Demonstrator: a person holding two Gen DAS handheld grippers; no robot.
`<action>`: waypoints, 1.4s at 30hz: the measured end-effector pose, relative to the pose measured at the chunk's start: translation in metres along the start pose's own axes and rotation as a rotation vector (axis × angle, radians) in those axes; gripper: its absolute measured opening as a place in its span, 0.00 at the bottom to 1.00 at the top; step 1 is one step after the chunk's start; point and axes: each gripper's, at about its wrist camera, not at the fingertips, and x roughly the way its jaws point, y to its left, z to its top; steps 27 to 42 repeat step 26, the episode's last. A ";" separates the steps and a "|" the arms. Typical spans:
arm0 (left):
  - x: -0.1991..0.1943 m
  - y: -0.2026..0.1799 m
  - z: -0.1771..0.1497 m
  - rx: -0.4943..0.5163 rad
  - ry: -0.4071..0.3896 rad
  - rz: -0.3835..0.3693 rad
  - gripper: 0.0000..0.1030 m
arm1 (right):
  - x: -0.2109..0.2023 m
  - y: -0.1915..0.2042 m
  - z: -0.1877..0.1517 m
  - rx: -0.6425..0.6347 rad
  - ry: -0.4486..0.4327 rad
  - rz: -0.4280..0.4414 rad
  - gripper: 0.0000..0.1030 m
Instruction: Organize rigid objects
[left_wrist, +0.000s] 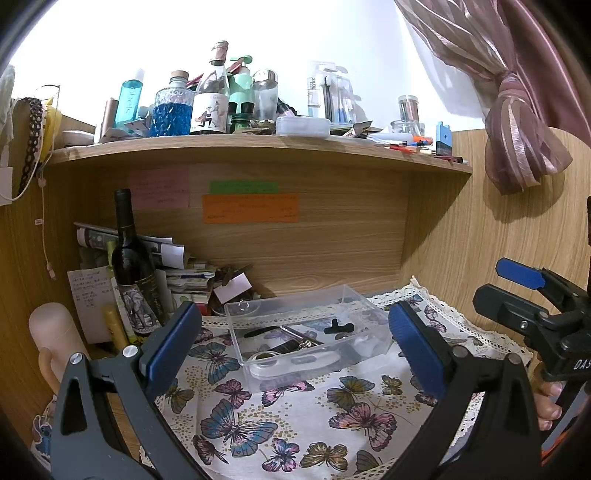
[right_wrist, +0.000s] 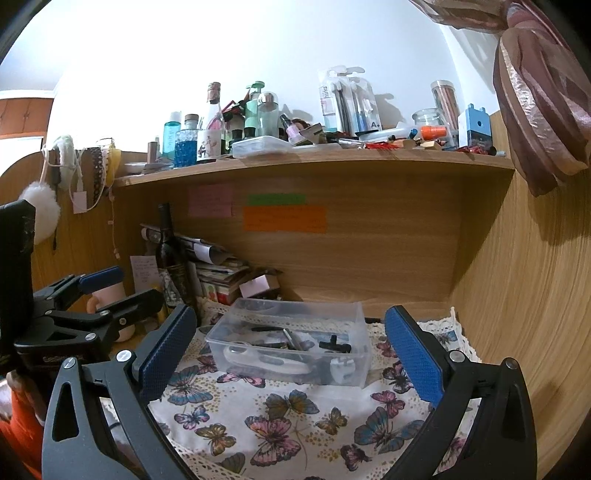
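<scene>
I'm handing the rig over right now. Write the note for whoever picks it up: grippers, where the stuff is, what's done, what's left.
Left gripper: open, empty, aimed at the clear plastic box.
Right gripper: open, empty, aimed at the same box from the other side.
The box sits on the butterfly tablecloth, under the wooden shelf.
Done, judging by the contents: small items are already in the box, including a black T-shaped piece and a white plastic piece.
Left: no loose rigid item shows on the cloth near the box. Check the clutter by the wine bottle before you call it finished.
</scene>
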 end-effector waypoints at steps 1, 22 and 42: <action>0.000 0.000 0.000 0.000 0.000 -0.002 1.00 | 0.001 0.000 0.000 0.001 0.001 0.000 0.99; -0.002 0.001 0.000 -0.018 -0.003 -0.003 1.00 | 0.007 0.000 -0.003 0.014 0.021 0.007 0.99; -0.002 0.003 0.000 -0.021 -0.002 -0.003 1.00 | 0.010 0.000 -0.004 0.017 0.027 0.006 0.99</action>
